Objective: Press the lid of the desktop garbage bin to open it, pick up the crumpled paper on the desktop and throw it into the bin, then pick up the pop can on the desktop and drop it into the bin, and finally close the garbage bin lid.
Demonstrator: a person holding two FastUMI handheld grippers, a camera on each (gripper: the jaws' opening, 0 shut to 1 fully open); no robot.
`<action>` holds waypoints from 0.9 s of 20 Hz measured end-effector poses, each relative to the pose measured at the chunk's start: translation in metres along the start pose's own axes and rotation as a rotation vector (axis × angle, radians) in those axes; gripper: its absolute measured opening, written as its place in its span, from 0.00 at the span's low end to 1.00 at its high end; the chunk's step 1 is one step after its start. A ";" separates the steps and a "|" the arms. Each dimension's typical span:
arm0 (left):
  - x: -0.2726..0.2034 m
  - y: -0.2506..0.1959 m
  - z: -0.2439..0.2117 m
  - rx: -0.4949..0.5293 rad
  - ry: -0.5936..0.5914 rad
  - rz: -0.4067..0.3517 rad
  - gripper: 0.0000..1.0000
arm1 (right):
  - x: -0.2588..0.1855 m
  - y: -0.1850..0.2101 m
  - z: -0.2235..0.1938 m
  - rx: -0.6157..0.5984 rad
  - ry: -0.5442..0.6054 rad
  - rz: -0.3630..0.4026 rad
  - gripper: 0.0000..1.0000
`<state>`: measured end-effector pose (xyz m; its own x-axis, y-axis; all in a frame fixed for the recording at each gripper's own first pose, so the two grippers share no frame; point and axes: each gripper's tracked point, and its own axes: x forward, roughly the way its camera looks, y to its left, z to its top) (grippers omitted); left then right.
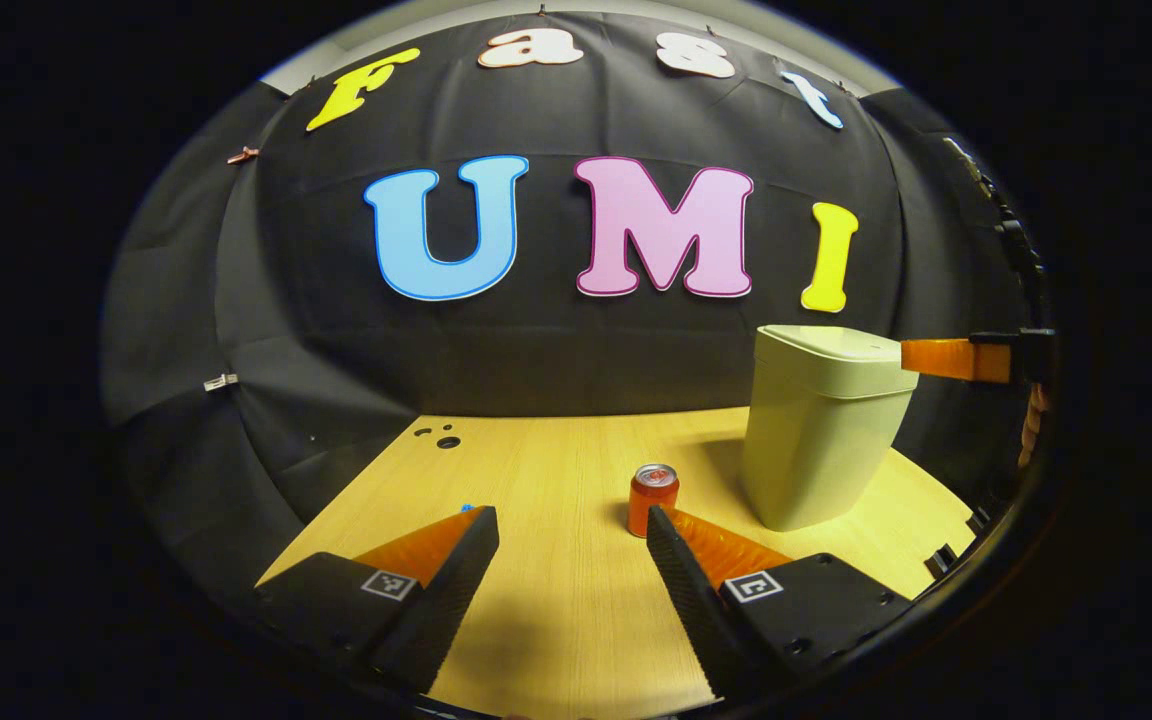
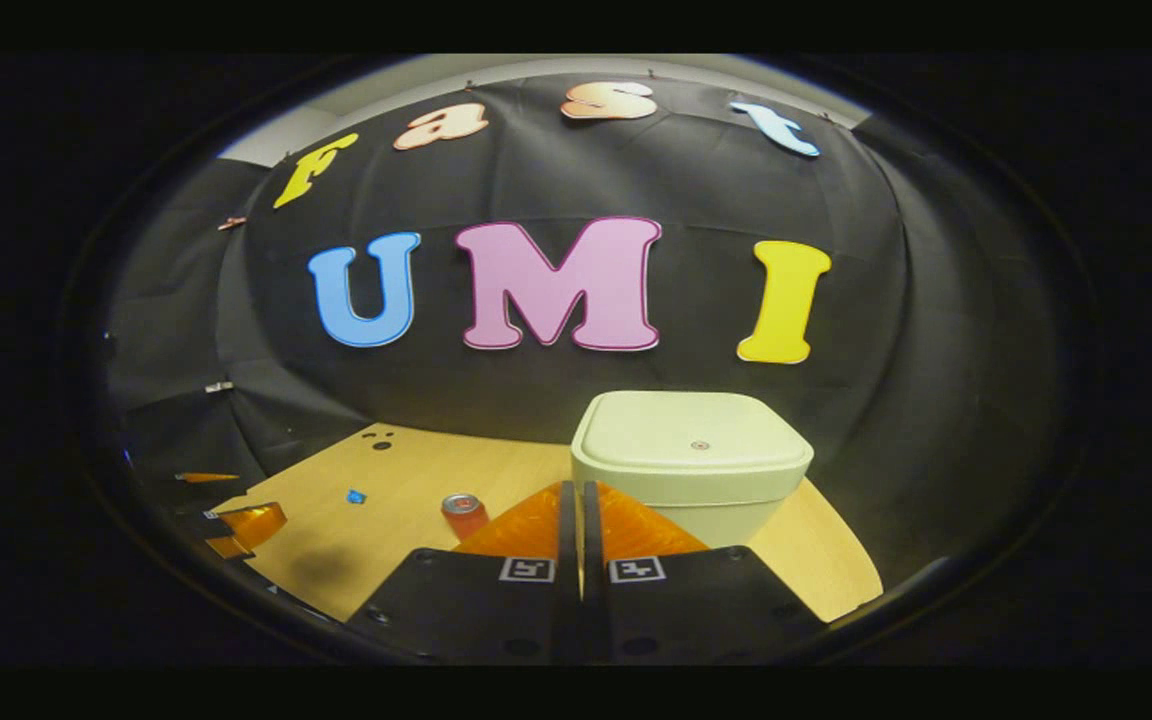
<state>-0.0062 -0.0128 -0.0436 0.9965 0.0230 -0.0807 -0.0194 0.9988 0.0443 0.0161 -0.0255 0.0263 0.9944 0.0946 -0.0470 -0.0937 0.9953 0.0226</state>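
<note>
Right gripper (image 2: 577,490) closed and empty at the bin's (image 2: 681,500) near rim, lid (image 2: 693,430) shut.
Lid lies just ahead of and slightly above its tips, so this gripper, the nearer one, likely does the press. Left gripper (image 1: 572,520) is spread open, empty, low over the desk (image 1: 556,600); can (image 1: 653,497) stands upright just past its right finger, left of the bin. Bin contents hidden.

In the left gripper view we see a table (image 1: 556,600) with a bin (image 1: 821,430) standing on its right part, lid (image 1: 836,345) down. A can (image 1: 653,497) stands upright just left of the bin and nearer us. In the right gripper view, a small scrap (image 2: 356,496) lies left of the can.
</note>
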 end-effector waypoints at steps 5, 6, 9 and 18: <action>0.001 0.003 -0.005 0.000 0.015 0.007 0.96 | 0.029 -0.037 0.026 -0.038 -0.034 -0.065 0.00; 0.002 0.004 -0.007 0.000 0.019 0.009 0.96 | 0.035 -0.044 0.029 -0.041 -0.034 -0.075 0.00; 0.003 0.009 -0.010 0.000 0.031 0.026 0.96 | 0.059 -0.063 0.024 -0.016 0.001 -0.106 0.05; 0.004 0.029 -0.024 -0.027 0.075 0.102 0.96 | 0.095 -0.092 0.003 0.017 0.073 -0.143 0.05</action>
<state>-0.0046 0.0170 -0.0665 0.9804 0.1261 -0.1514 -0.1232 0.9920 0.0288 0.1195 -0.1083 0.0226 0.9913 -0.0467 -0.1231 0.0504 0.9984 0.0271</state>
